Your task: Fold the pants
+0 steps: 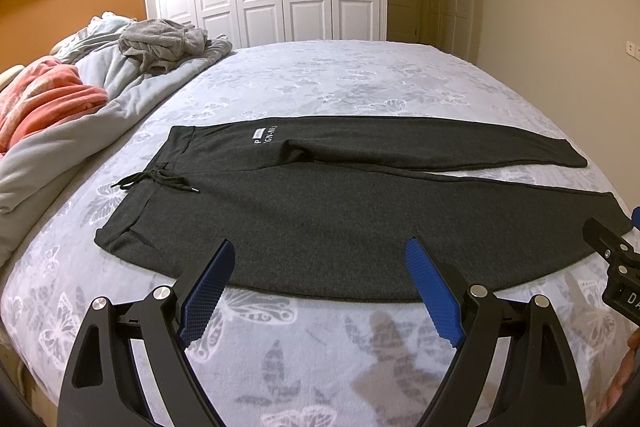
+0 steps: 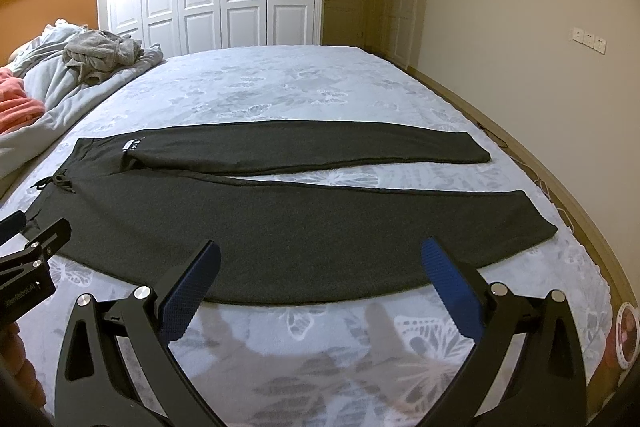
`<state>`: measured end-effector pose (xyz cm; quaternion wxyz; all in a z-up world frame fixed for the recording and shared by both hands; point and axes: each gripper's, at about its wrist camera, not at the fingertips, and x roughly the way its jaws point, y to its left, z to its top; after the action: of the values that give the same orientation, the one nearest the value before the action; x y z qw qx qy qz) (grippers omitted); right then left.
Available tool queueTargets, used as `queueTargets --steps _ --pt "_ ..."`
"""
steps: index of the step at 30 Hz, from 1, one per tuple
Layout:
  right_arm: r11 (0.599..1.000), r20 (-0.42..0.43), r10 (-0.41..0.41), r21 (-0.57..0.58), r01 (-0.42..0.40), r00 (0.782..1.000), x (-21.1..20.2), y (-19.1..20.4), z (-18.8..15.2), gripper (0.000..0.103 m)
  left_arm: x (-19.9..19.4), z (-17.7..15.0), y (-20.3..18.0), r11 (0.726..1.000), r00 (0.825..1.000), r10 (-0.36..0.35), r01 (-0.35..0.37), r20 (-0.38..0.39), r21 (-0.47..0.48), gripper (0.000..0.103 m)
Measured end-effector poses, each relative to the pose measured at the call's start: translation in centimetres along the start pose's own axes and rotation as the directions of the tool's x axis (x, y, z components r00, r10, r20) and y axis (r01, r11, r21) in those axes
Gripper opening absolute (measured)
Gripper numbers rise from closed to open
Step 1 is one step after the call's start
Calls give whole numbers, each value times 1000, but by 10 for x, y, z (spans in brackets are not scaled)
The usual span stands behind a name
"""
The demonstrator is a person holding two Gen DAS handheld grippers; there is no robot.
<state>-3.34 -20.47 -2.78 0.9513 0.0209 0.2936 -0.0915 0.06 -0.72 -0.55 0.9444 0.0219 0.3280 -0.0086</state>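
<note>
Two tongs: left tongs [image 1: 320,251] and right tongs [image 2: 320,251] both spread, gripping nothing
Pants [image 1: 320,211]: flat on bed [image 1: 320,75], legs apart

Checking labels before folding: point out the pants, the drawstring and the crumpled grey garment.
pants [image 1: 320,227], left wrist view, on the near leg's thigh.
drawstring [image 1: 160,181], left wrist view, on the knot at the waistband.
crumpled grey garment [image 2: 102,51], right wrist view, on its middle.

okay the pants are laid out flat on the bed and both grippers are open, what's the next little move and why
Probably lower the left gripper and right gripper onto the near edge of the pants and close. Both hover open just short of it, holding nothing, and the legs lie spread apart, so folding one leg over the other likely comes first.
</note>
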Motion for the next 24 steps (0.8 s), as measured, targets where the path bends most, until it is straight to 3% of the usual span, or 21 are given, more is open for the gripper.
queueTargets --steps 24 --pt "1000 -10 21 -16 -21 1000 4 -1 3 98 1 -1 1 1000 1000 -5 5 -12 2 85"
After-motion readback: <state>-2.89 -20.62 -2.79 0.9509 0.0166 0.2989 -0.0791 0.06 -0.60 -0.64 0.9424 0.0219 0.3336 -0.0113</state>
